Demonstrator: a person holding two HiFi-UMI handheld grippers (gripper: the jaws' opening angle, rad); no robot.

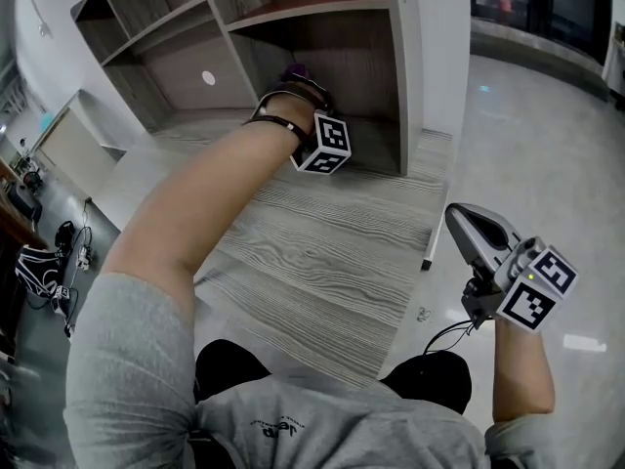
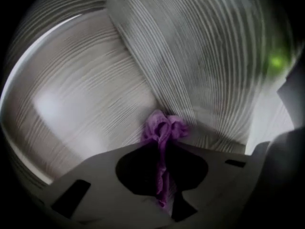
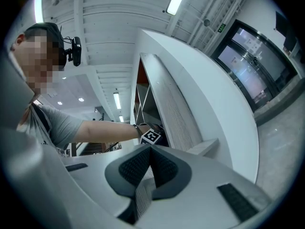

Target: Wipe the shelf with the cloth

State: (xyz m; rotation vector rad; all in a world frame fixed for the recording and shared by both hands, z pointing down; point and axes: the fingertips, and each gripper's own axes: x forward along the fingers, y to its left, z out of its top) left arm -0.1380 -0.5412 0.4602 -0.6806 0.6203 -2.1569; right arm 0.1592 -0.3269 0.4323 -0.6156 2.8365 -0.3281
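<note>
Low in the upper centre of the head view, inside the bottom bay of the shelf (image 1: pixel 361 47), the purple cloth (image 1: pixel 296 70) shows only as a scrap past the wrist. The left gripper (image 2: pixel 162 149) tells more through its own view: jaws clamped on the cloth, whose bunched end sits where two wood-grain panels meet. At lower right, the right gripper (image 3: pixel 148 165) has its ribbed pads pressed together on nothing. Print on the grey shirt (image 1: pixel 283 426) is too small to read.
</note>
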